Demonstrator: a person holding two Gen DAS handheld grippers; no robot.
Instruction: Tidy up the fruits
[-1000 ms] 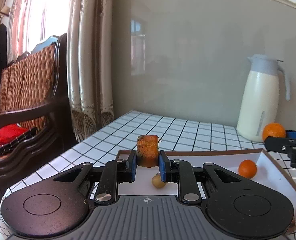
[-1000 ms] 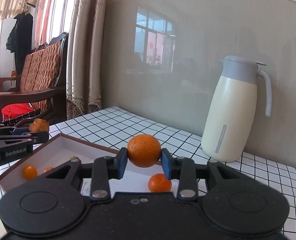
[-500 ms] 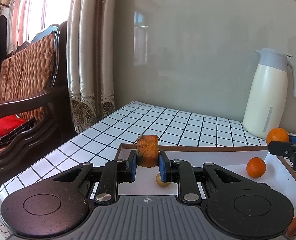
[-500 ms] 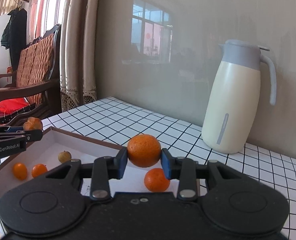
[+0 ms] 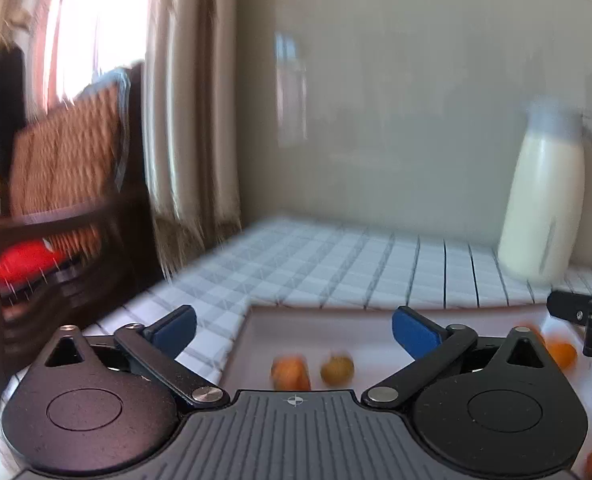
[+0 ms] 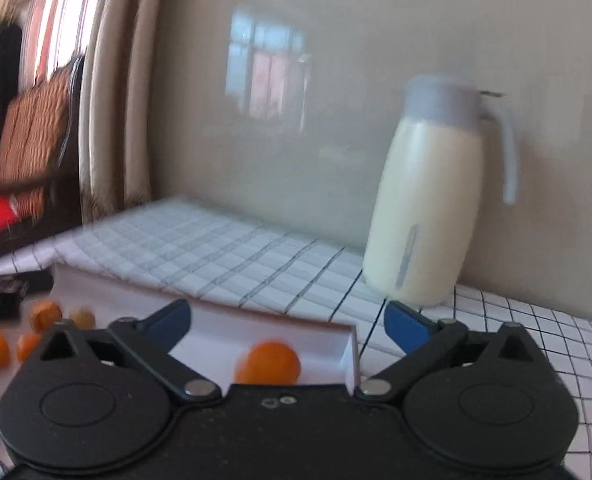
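Both pictures are blurry. The left gripper (image 5: 294,326) has its jaws spread wide and holds nothing. The right gripper (image 6: 286,322) is wide too, and empty. Both hang over a shallow white box (image 6: 280,326) on the checked table (image 5: 335,268).

The fruits lie inside the box. A brownish-orange fruit (image 5: 290,372) sits just beside a small yellow-brown one (image 5: 337,368). A big orange (image 6: 268,362) lies near the box's right wall, close under the right gripper.

The round fruits might roll and bump each other, or hop over the low wall. A gripper dropping down could knock the orange. The cream jug (image 6: 427,200) stands nearby and could get bumped by a wide swing.
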